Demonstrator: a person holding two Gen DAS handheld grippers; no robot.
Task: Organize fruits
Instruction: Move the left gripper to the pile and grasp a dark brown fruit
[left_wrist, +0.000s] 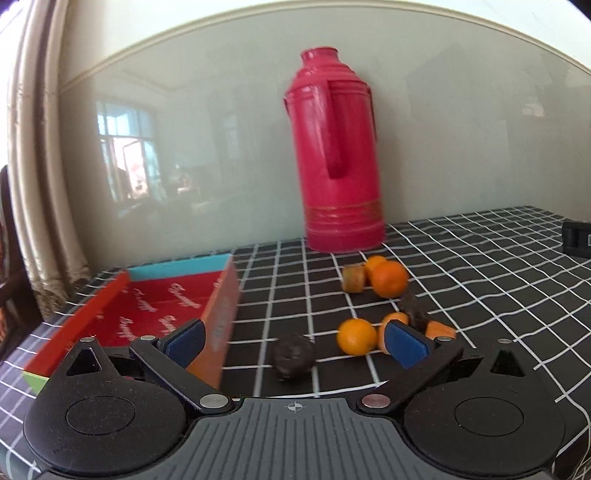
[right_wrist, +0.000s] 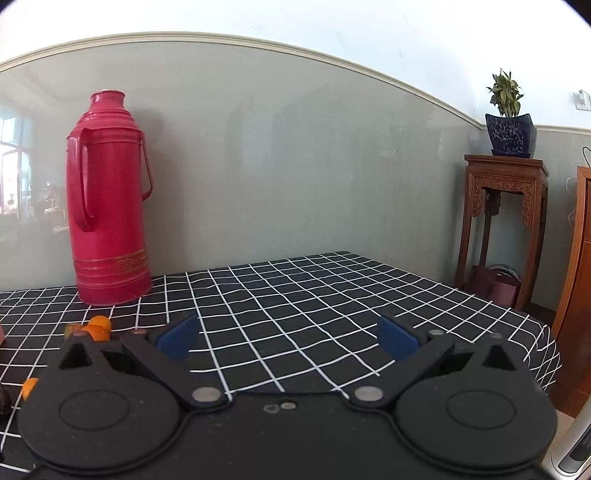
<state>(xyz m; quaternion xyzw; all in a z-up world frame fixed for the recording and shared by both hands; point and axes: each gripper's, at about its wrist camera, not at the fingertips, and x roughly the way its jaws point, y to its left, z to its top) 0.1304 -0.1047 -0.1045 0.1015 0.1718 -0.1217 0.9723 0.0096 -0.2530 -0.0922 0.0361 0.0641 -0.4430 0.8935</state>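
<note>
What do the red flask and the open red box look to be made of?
Red flask: glossy hard shell, probably plastic or painted metal, going by soft highlights and gold bands near its base. Open red box: likely printed cardboard, with thin flat walls and script lettering inside.

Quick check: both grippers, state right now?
Left gripper: open, holding nothing.
Right gripper: open, holding nothing.
</note>
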